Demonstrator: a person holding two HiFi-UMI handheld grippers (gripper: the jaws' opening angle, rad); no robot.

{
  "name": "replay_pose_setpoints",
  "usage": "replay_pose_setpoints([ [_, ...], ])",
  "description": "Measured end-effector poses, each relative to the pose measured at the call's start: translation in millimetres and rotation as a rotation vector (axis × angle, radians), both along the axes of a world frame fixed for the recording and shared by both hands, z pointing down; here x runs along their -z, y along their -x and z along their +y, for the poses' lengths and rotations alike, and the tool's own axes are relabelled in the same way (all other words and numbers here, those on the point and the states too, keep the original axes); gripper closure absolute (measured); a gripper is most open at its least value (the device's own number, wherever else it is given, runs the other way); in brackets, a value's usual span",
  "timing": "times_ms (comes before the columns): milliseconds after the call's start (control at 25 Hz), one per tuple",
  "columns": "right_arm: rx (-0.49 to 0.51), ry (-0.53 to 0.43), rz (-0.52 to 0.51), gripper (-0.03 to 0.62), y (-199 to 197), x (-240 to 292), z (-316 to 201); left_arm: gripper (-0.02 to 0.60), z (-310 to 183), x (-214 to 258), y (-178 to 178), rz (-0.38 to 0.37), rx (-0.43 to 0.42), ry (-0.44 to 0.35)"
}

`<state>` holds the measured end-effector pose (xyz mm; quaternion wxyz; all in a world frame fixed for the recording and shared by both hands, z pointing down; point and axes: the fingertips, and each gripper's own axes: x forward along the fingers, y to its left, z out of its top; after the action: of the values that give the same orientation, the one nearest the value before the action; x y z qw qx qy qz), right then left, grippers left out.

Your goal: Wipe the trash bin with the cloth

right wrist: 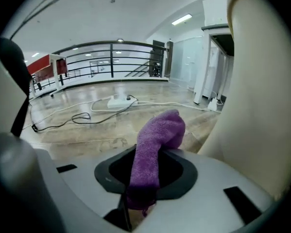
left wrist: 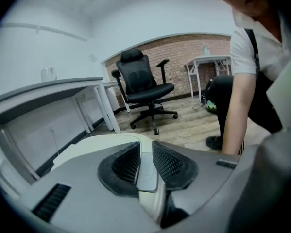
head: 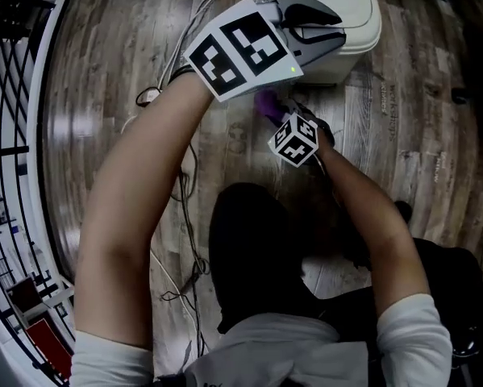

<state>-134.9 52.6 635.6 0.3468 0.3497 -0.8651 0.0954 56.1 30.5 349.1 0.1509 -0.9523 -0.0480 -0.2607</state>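
Just ahead of the person's lap in the head view, the right gripper (head: pixel 285 123) hangs over the wood floor (head: pixel 96 103), its jaws pinched on a purple cloth (right wrist: pixel 152 154). The cloth's long axis runs straight out along the jaws. In the right gripper view its free end stands up and curls over toward 1 o'clock. In the head view it pokes out of the gripper toward 11 o'clock. The cream wall of the trash bin (right wrist: pixel 262 110) stands just beside the cloth at 3 o'clock, but whether the two touch cannot be told. Farther out, at 12 o'clock, the left gripper (head: pixel 331 27) is clamped on the bin's top edge, with a cream lip squeezed between its ribbed pads (left wrist: pixel 172 161). Beyond that, the left gripper view shows a black office chair (left wrist: pixel 145 89).
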Motion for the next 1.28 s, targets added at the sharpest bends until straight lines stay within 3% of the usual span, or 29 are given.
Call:
replay_pose_setpoints([
  [80,0.053,-0.027,-0.027,0.491,5,29,6,0.503,1,16,5,0.067,0.039,0.069],
  [160,0.099,-0.062,-0.038,0.491,6,57,8,0.503,5,37,22,0.167,0.071,0.051],
  [240,0.133,-0.096,-0.046,0.491,5,84,9,0.502,8,50,52,0.245,0.119,0.026],
  [320,0.15,-0.123,-0.057,0.491,1,112,11,0.5,5,56,95,0.328,0.218,0.055],
  [480,0.147,-0.136,-0.129,0.491,-11,171,19,0.445,-6,46,194,0.559,0.471,0.272],
  [600,0.147,-0.131,-0.22,0.491,-21,220,30,0.365,5,6,230,0.671,0.561,0.515],
  [800,0.145,-0.083,-0.436,0.491,-32,301,46,0.296,42,-31,203,0.79,0.483,0.833],
  [920,0.203,0.002,-0.566,0.491,-18,326,63,0.262,54,-19,189,0.92,0.36,1.005],
  [1000,0.236,0.041,-0.571,0.491,-12,325,70,0.258,62,1,187,1.015,0.245,1.094],
  [1120,0.221,0.036,-0.454,0.491,-12,305,70,0.258,78,23,185,1.038,0.124,1.124],
  [1280,0.197,-0.049,-0.31,0.491,-9,292,63,0.261,80,22,178,0.94,0.222,0.983],
])
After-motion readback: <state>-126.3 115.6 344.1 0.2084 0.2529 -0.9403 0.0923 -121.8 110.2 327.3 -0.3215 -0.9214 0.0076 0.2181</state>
